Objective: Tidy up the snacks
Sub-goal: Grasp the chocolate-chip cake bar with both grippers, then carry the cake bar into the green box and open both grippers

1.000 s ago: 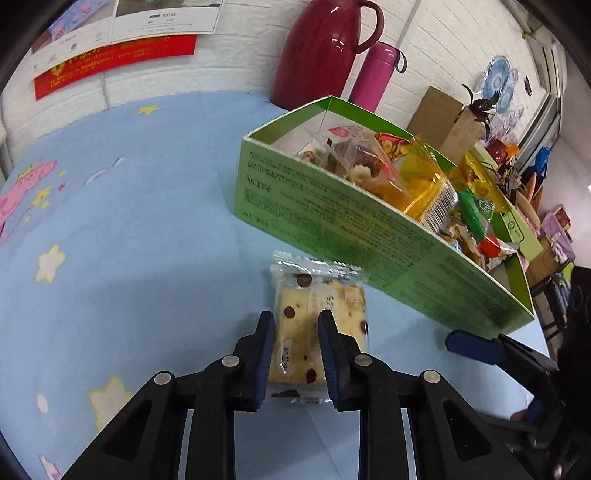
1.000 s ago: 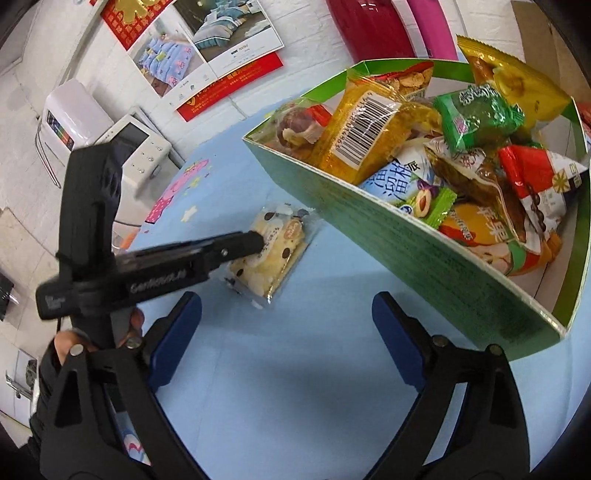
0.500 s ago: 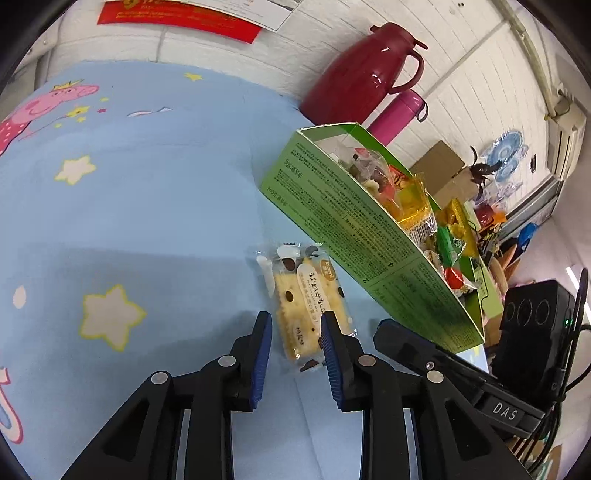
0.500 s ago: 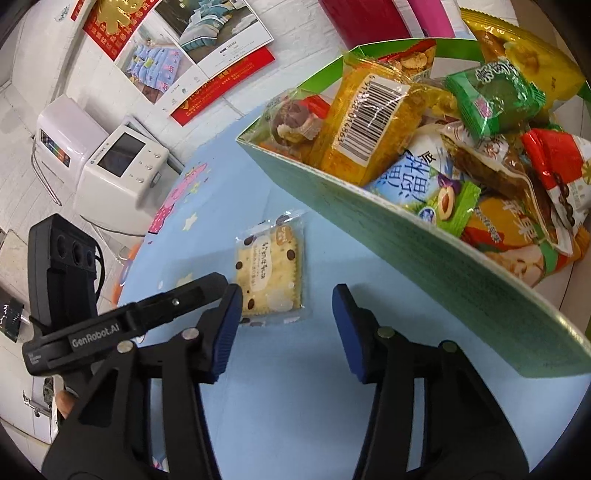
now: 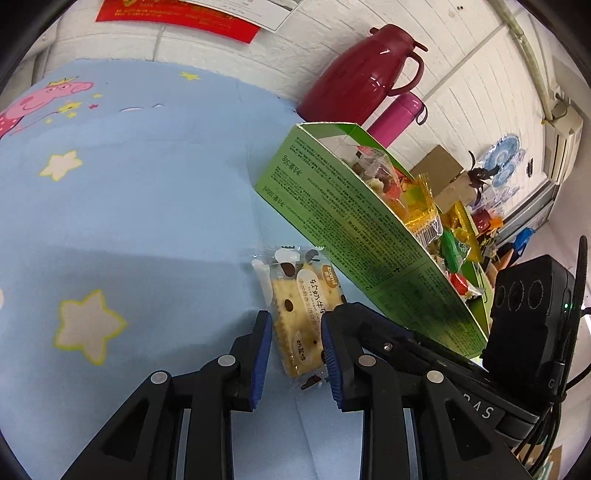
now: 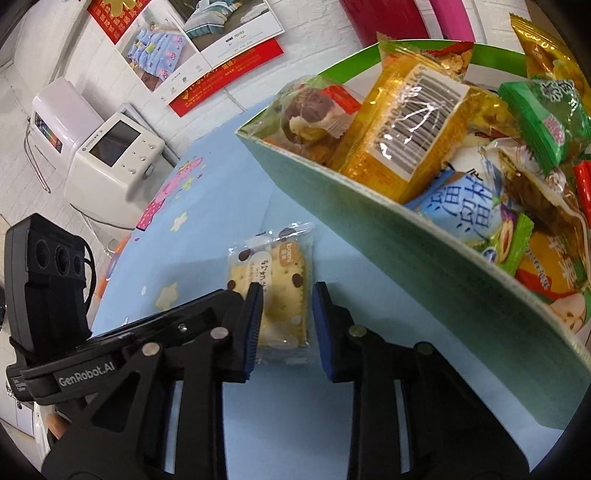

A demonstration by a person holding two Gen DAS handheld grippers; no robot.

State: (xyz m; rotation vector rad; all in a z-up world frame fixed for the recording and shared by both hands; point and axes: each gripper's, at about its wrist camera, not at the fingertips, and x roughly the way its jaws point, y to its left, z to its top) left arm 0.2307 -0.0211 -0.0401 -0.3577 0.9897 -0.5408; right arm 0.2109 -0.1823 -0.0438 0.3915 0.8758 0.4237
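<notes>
We are straddling the cracker packet [image 6: 275, 295] with both claws, right claw [image 6: 287, 317] and left claw [image 5: 295, 350] each parted, so only one should be clamping before lifting into the green box [image 6: 424, 254].

Blue star-print tablecloth [image 5: 129, 192] bearing cracker packet [image 5: 299, 314], green snack box [image 5: 354, 236], red jug [image 5: 351, 81].

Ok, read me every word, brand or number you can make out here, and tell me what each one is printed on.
"GenRobot.AI": black body of the left tongs.
"DAS", partly hidden: black body of the right tongs.
"bami": brown oval on the clear-wrapped chocolate-chip cracker packet.
"HOME TEXTILE": white bedding poster on the wall.
"4" and "2": side of the green cardboard snack box.
Too small or blurred: box fine print, barcode digits, Chinese text on wrappers.
</notes>
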